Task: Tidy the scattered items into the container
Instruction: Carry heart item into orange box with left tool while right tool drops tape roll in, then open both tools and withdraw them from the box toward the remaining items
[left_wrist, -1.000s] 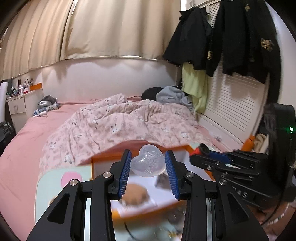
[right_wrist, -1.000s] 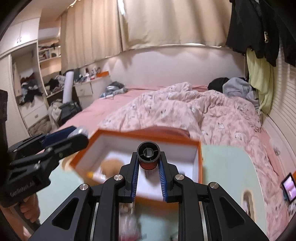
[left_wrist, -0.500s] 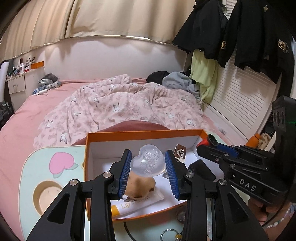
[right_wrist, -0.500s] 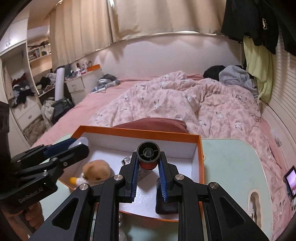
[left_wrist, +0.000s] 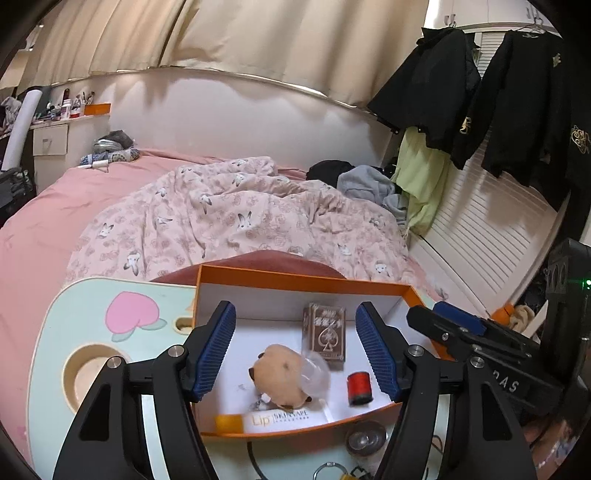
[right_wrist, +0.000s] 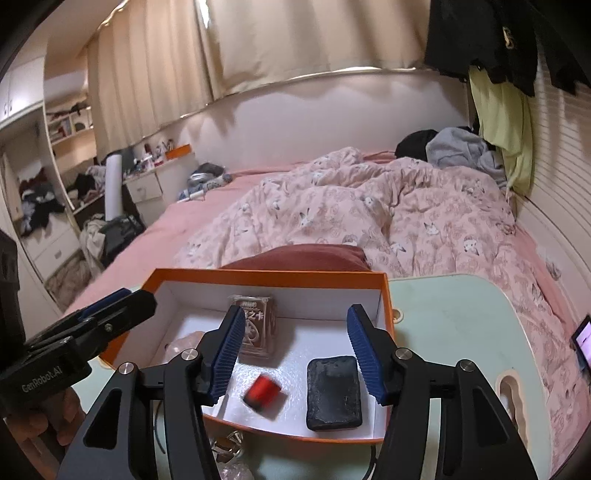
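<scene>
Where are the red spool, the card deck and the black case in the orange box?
red spool (left_wrist: 358, 387), left wrist view, on its red side.
card deck (left_wrist: 324, 338), left wrist view, on its front face.
black case (right_wrist: 334, 393), right wrist view, on its top.

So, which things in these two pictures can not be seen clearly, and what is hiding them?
- Red spool: motion-blurred in the right wrist view.
- Clear heart-shaped piece: blurred, left wrist view.
- Lip balm tube: partly behind the orange box front wall.
- Key ring: cut off by the bottom edge.

Orange box (left_wrist: 303, 280) on mint table (left_wrist: 74, 314)
</scene>
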